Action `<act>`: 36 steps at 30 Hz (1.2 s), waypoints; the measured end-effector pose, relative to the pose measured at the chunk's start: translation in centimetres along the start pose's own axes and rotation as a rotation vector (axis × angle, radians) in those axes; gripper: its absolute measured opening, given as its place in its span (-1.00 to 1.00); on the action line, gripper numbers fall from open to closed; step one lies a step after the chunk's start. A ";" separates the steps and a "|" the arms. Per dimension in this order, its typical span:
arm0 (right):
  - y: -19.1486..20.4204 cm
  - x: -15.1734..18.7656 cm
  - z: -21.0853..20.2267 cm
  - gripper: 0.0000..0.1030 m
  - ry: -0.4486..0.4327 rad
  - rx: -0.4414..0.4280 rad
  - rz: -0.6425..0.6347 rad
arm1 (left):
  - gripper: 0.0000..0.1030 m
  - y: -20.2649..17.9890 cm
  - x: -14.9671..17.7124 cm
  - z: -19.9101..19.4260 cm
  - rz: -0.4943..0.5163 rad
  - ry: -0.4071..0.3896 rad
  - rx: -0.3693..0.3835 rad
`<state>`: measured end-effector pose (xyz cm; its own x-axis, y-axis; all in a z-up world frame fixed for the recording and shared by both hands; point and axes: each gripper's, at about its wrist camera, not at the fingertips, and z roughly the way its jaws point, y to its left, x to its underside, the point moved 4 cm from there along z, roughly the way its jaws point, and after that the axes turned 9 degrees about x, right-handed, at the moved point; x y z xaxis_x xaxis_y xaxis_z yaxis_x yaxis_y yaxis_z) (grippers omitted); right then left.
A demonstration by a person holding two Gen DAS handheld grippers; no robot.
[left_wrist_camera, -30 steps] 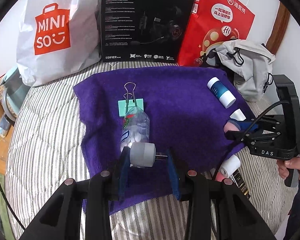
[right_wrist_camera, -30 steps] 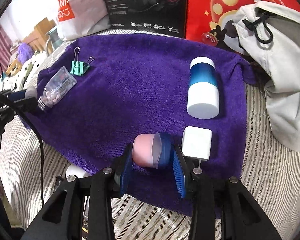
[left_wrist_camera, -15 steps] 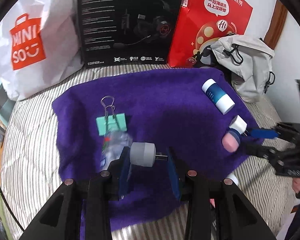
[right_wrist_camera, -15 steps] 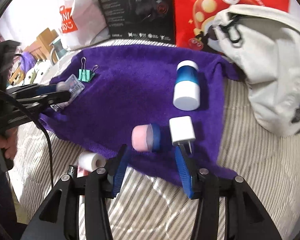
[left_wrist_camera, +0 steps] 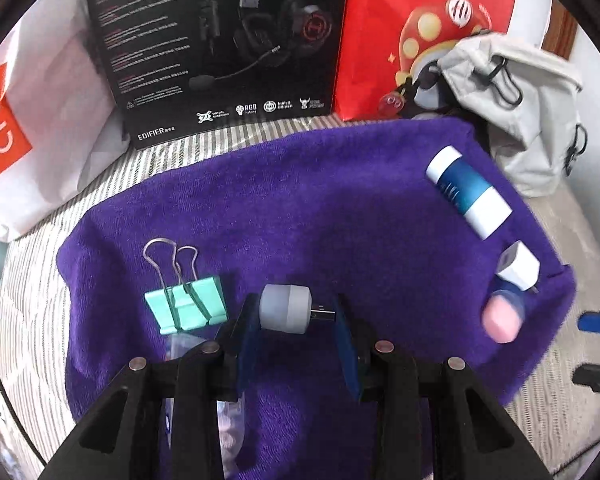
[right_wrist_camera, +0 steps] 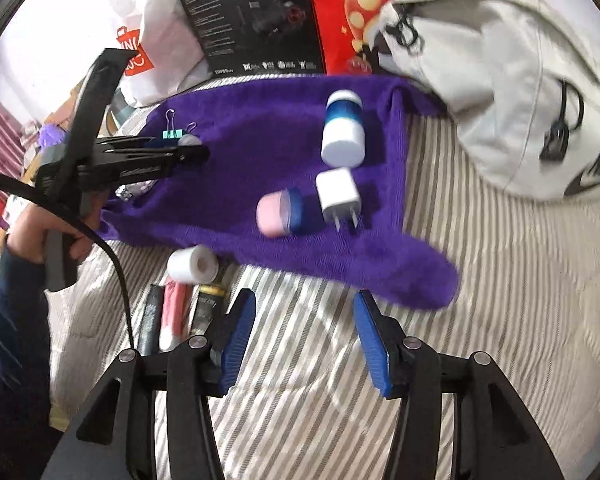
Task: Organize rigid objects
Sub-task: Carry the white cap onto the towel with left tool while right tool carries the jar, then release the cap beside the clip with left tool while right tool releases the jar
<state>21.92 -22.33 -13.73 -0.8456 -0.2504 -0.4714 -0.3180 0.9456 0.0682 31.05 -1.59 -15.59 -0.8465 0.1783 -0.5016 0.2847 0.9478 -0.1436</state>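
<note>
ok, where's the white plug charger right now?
On the purple towel, right side: white charger lies between the blue-white bottle and pink-capped jar, prongs toward the camera.

Purple towel (left_wrist_camera: 300, 208), seemingly grey-striped bedding (right_wrist_camera: 480, 280)

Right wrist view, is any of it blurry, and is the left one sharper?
Right wrist view: motion blur smears the backpack and striped bedding edges; the charger stays fairly crisp. Left wrist view: sharper centrally, but the pink-capped jar at right is blurred.
</note>
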 end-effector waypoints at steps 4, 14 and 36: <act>0.4 0.9 -1.0 -0.01 -0.017 -0.026 0.010 | -0.33 -0.5 0.0 0.3 0.025 0.009 -0.019; 0.7 2.5 -2.4 -0.01 -0.034 -0.024 0.028 | -0.02 -1.9 1.3 -0.3 0.030 0.039 -0.029; 0.8 6.3 -6.6 0.06 -0.071 0.024 0.062 | 0.02 -8.6 13.0 -6.4 -0.008 0.057 0.100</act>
<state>13.55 -24.49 -10.84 -0.8303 -0.1767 -0.5286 -0.2553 0.9637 0.0788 14.72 -5.76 -15.37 -0.8723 0.1878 -0.4514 0.3187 0.9186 -0.2337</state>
